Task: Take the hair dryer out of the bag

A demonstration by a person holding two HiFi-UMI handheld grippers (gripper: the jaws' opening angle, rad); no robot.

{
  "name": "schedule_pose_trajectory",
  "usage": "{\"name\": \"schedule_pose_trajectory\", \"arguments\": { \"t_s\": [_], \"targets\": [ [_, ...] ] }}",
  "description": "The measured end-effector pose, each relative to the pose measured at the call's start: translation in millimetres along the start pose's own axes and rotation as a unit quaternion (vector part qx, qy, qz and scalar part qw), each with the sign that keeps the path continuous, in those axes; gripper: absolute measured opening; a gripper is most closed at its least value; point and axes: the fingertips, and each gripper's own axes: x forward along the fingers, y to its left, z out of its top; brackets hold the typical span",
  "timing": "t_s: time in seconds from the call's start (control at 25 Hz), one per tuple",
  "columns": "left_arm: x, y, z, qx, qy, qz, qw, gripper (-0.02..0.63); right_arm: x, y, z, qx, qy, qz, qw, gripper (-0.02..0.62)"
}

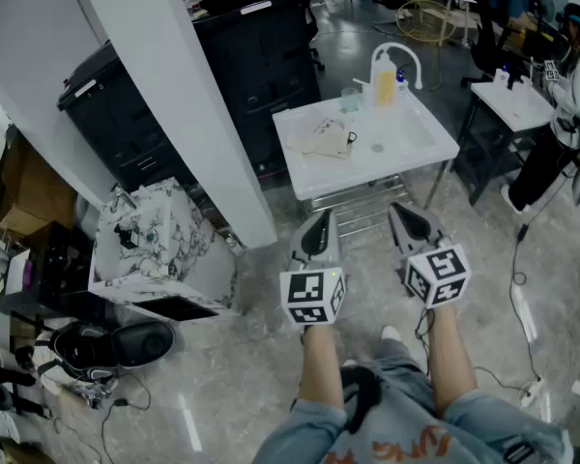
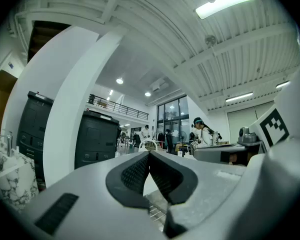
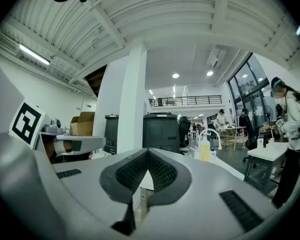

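Left gripper and right gripper sit closed, empty; only head view shows bag.

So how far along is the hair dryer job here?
Done: nothing. What looks like the pale bag lies on the white table, with no hair dryer visible. In hand: nothing. The left gripper and right gripper are shut, empty and short of the table. Left: reaching the bag and pulling the dryer out.

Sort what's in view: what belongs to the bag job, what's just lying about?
Job: bag on the white table; left claw and right claw, both shut, empty. Hair dryer not visible.
Lying about: yellow bottle; cup; black cabinet; marbled box; black shoe.
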Motion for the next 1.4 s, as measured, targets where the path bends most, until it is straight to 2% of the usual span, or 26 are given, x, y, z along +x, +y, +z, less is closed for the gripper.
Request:
{"name": "schedule_pose_trajectory", "arguments": {
  "t_s": [0.28,0.72,0.96,1.16,1.28,1.4],
  "targets": [
    [8.8,4.5,-12.6,-0.011,0.009,0.005,0.9999,0.002,7.5,1.4,-8.3,-0.008,0.009,0.012,1.000,-0.002],
    [31.7,24.8,-25.5,-0.043,0.015,0.013,0.9989,0.002,25.5,-31.7,-25.2,0.019,0.040,-0.036,0.998,0.000],
    [48.5,26.1,-27.4,-0.044,0.009,0.010,0.9989,0.002,33.9,-41.7,-27.4,0.018,0.037,-0.039,0.998,0.000],
    [66.6,39.5,-34.9,-0.047,0.022,0.013,0.9986,0.002,45.4,-70.5,-41.2,0.048,0.056,-0.071,0.995,0.000],
    [88.8,53.7,-43.9,-0.050,0.033,0.021,0.9980,0.002,69.9,-83.1,-44.3,0.054,0.055,-0.068,0.995,0.000],
    [108.5,56.3,-65.1,-0.056,0.056,0.023,0.9966,0.002,88.2,-91.6,-65.6,0.065,0.072,-0.057,0.994,0.000]
  ]
}}
